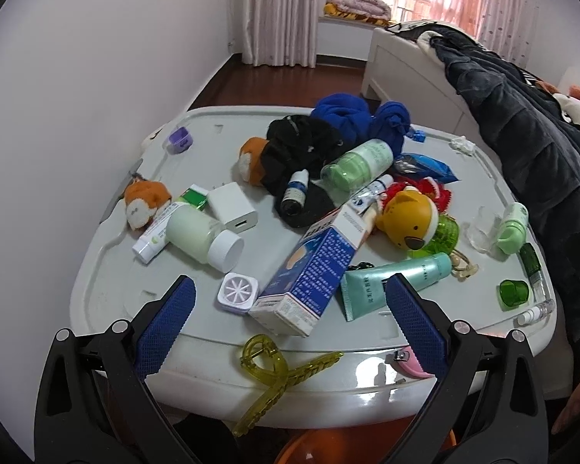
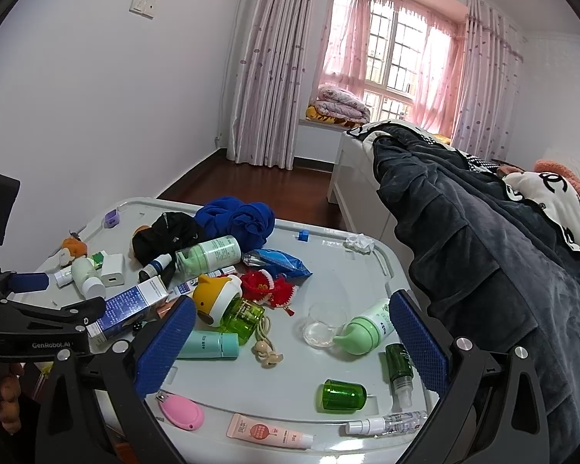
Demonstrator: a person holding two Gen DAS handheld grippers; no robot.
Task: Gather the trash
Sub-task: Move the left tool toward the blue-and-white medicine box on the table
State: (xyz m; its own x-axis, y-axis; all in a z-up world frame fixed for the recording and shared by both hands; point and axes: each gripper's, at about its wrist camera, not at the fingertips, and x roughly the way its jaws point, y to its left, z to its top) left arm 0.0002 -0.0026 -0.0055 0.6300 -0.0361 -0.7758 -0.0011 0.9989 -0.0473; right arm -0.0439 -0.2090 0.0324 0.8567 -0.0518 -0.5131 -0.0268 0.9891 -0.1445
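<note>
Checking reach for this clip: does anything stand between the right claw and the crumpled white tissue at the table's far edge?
Yes. The right claw is open at the near edge; the clear glass cup and the toppled pale-green foam bottle lie between it and the crumpled white tissue.

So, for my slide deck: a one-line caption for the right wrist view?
Open right gripper hovers over a cluttered white table, facing a green cap.

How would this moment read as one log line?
task: collect trash | left gripper: open, empty | right gripper: open, empty | table: cluttered

Soft pink window daylight, fisheye-warped edges
</note>
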